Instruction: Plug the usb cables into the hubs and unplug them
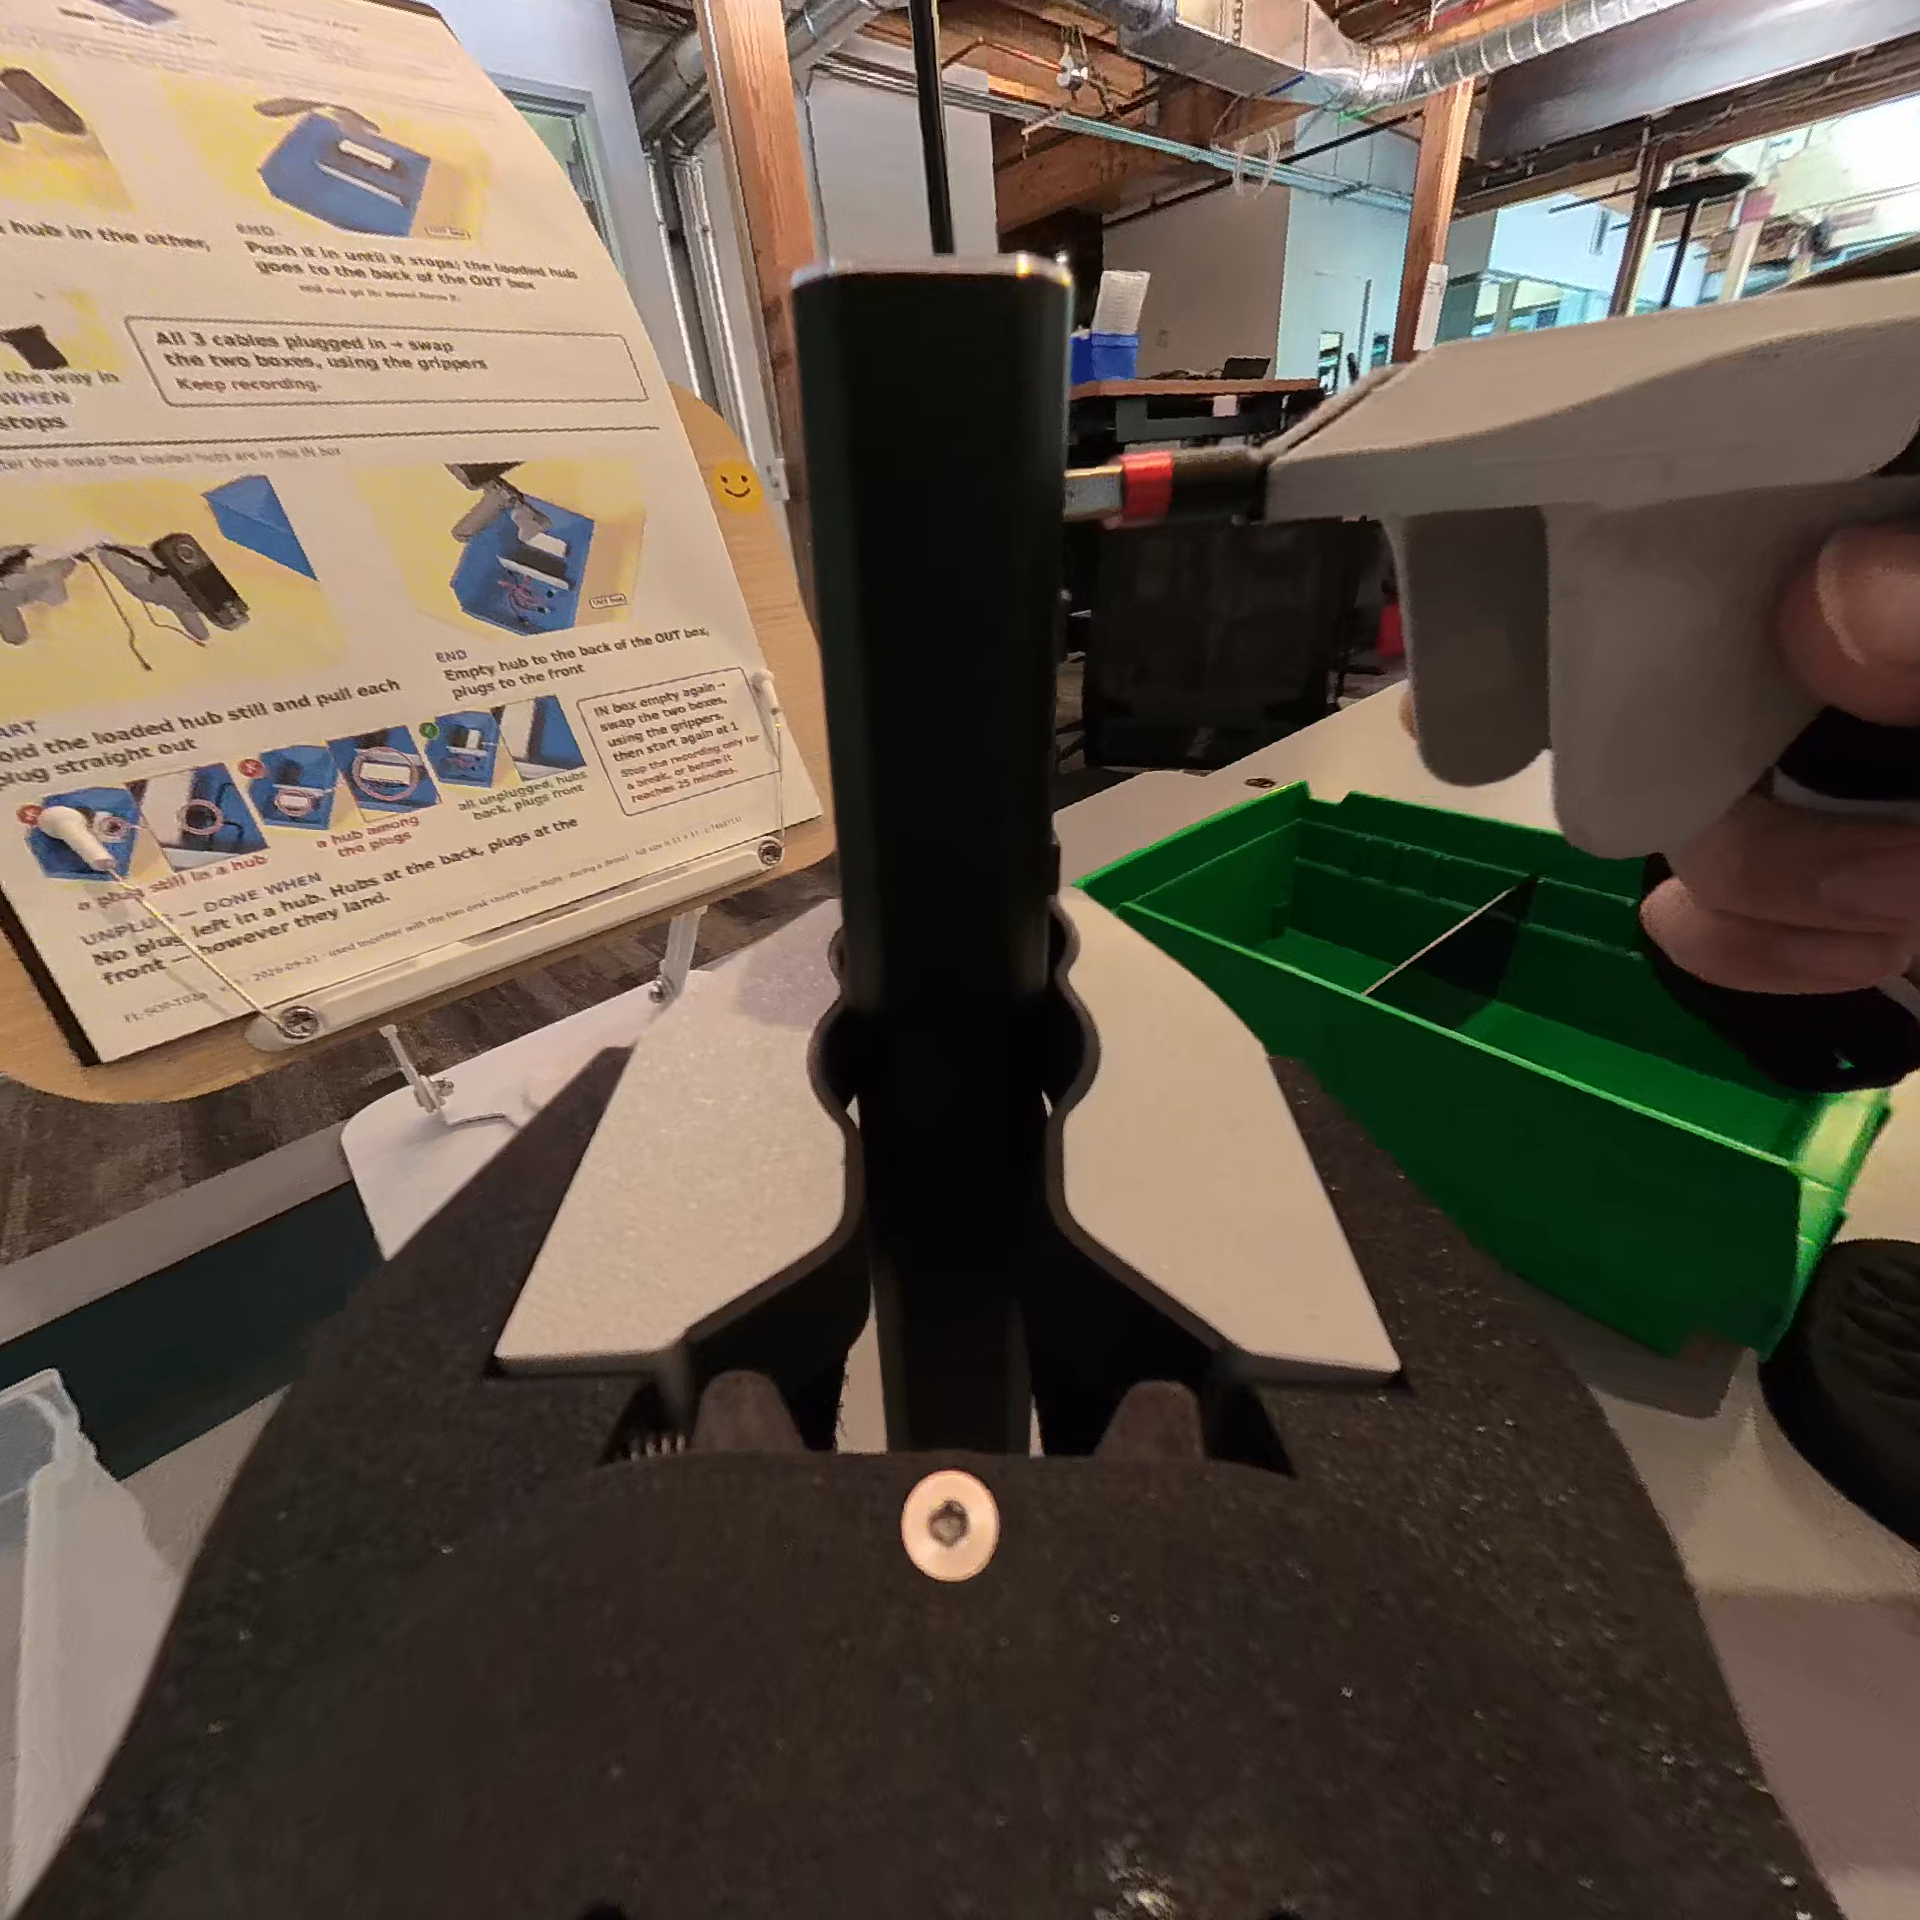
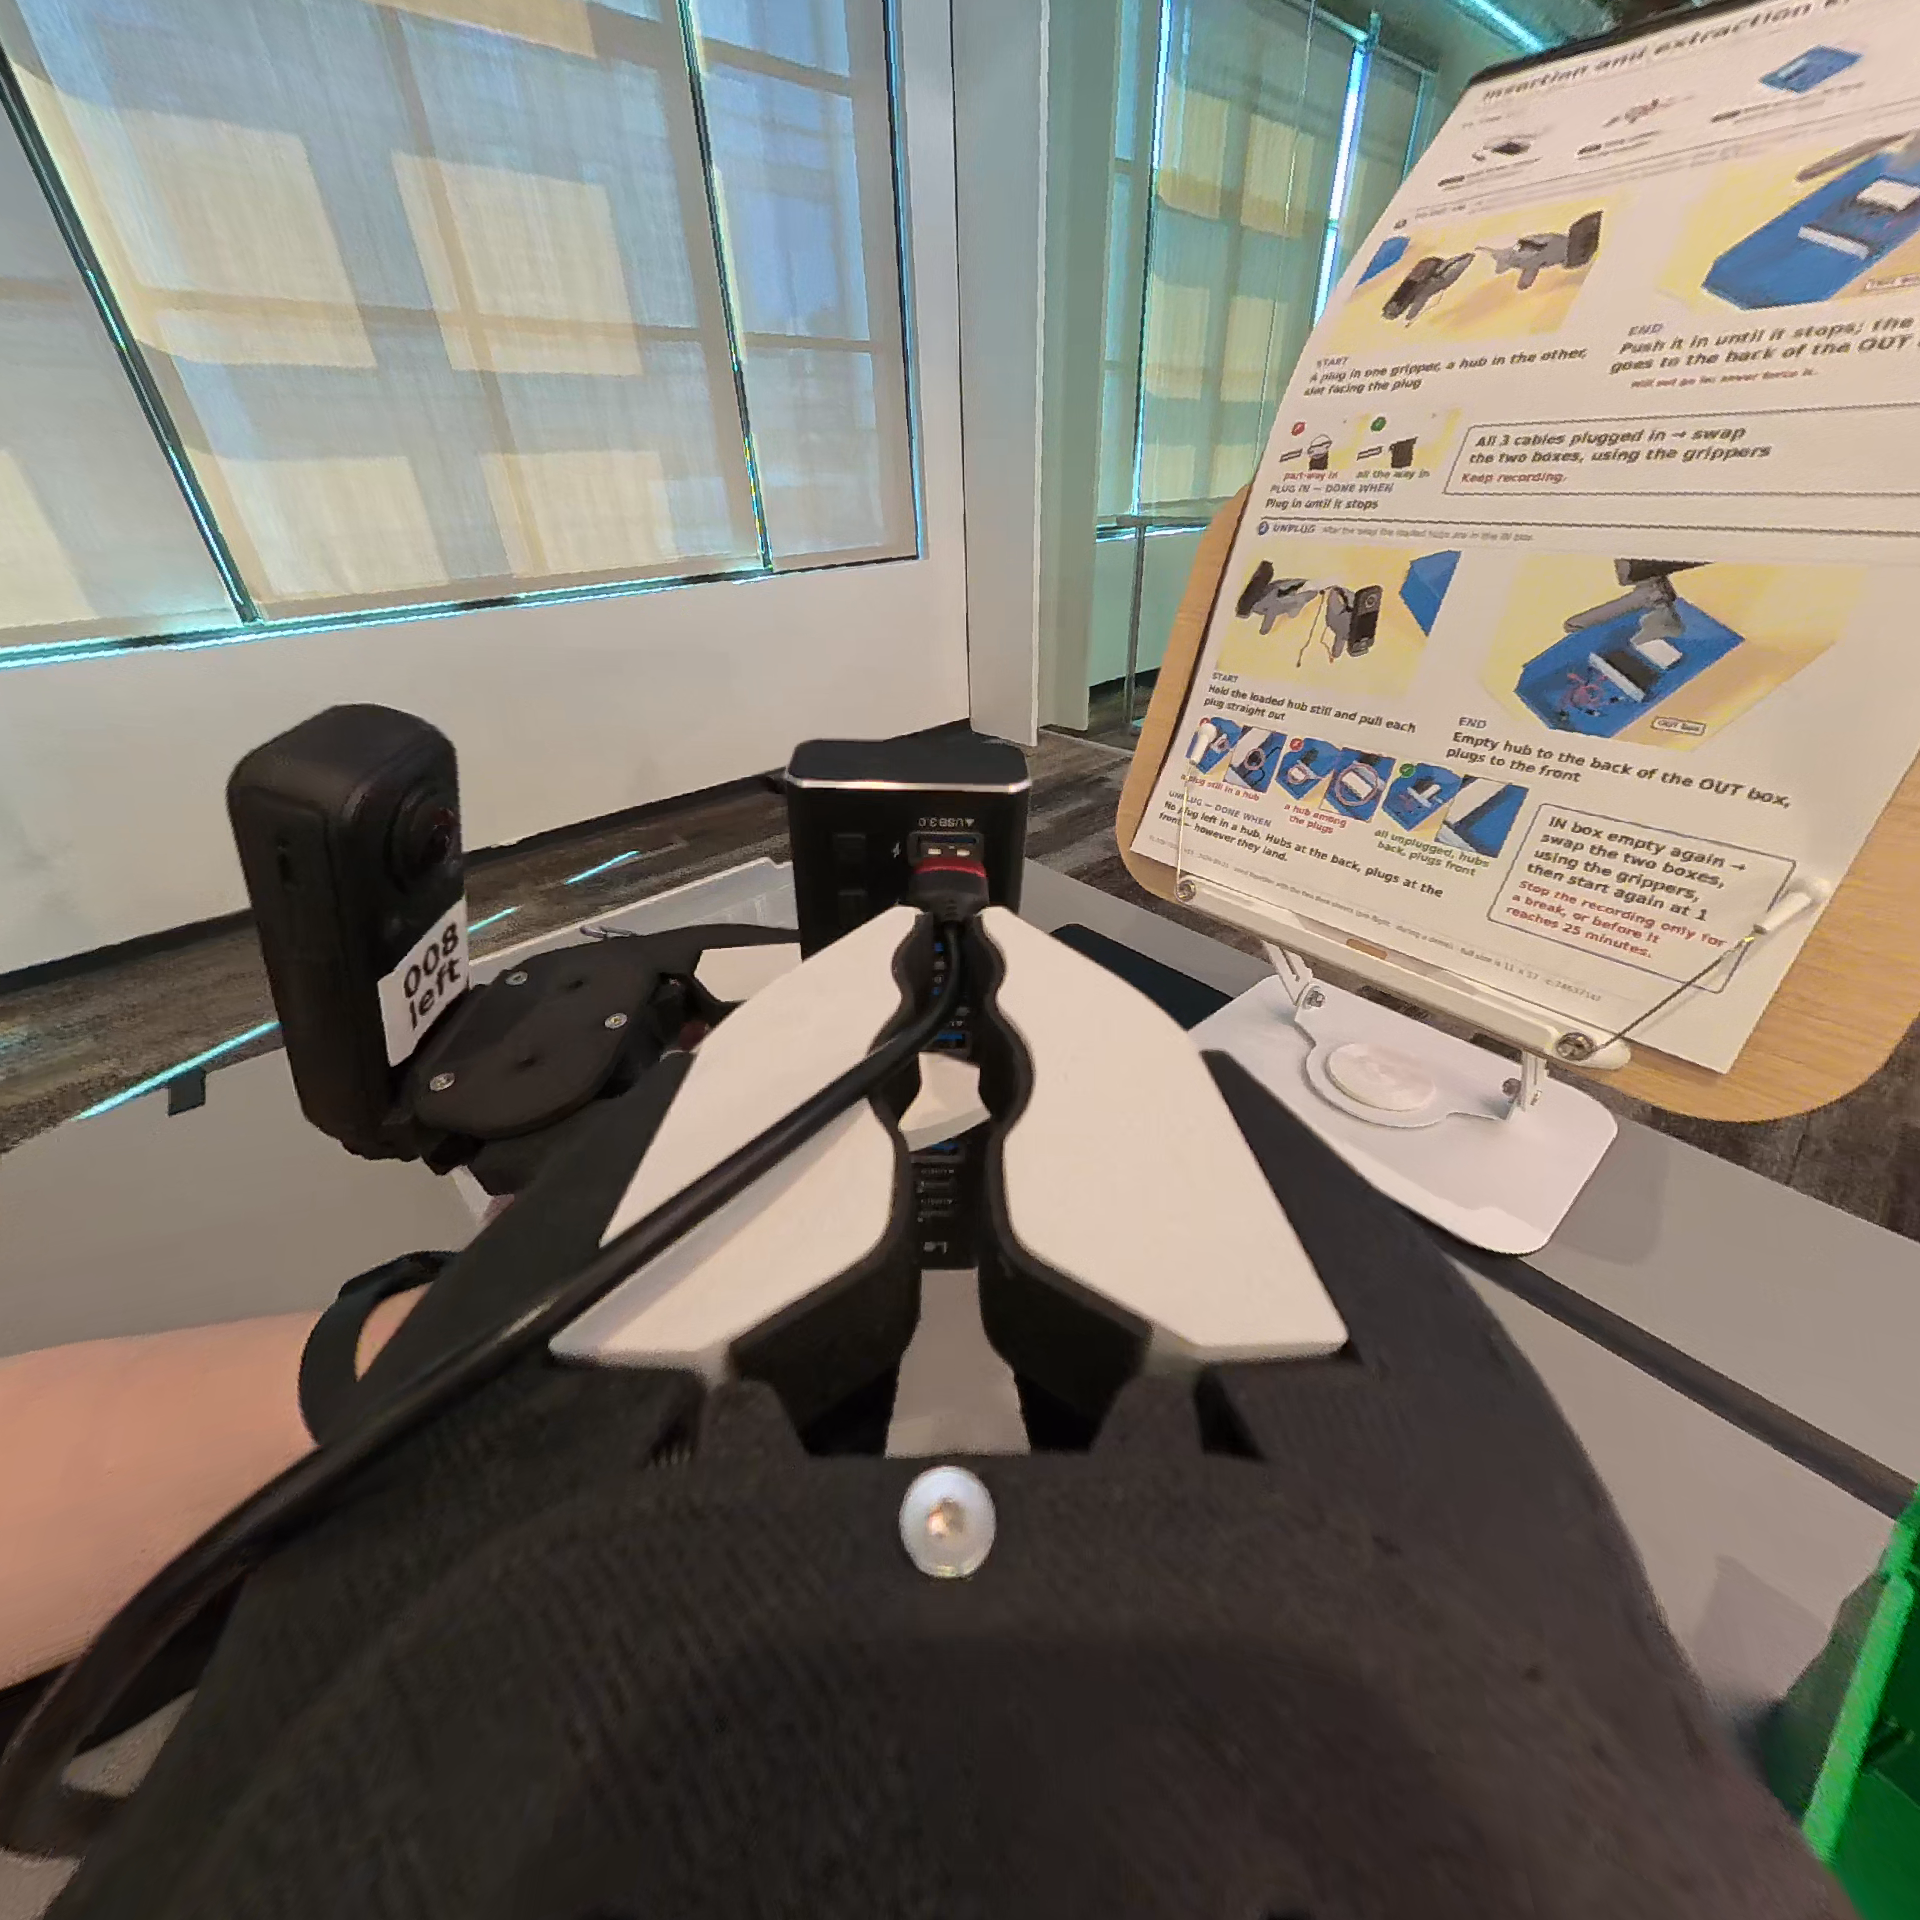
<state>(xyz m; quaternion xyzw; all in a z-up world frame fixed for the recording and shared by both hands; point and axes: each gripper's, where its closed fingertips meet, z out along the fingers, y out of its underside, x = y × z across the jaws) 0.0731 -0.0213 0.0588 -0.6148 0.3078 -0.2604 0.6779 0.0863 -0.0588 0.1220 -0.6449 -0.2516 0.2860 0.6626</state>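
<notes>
My left gripper (image 1: 951, 935) is shut on a black USB hub (image 1: 935, 623) and holds it upright. My right gripper (image 2: 951, 920) is shut on a black USB plug with a red band (image 2: 945, 862), pressed against a port near the top of the hub (image 2: 883, 790). In the left wrist view the right gripper (image 1: 1278, 478) reaches in from the right. The plug (image 1: 1143, 483) meets the hub's right side with a little bare metal showing. The plug's black cable (image 2: 623, 1226) trails back to the lower left. A thin black cable (image 1: 930, 125) rises from the hub's top.
A green divided bin (image 1: 1507, 1039) stands on the grey table at the right. An instruction sheet on a white stand (image 1: 364, 520) leans at the left, and also shows in the right wrist view (image 2: 1558, 623). A clear container (image 1: 42, 1507) is at the lower left. A hand (image 1: 1818, 727) holds the right gripper. The gap from one gripper's tips to the other's is roughly 8 centimeters.
</notes>
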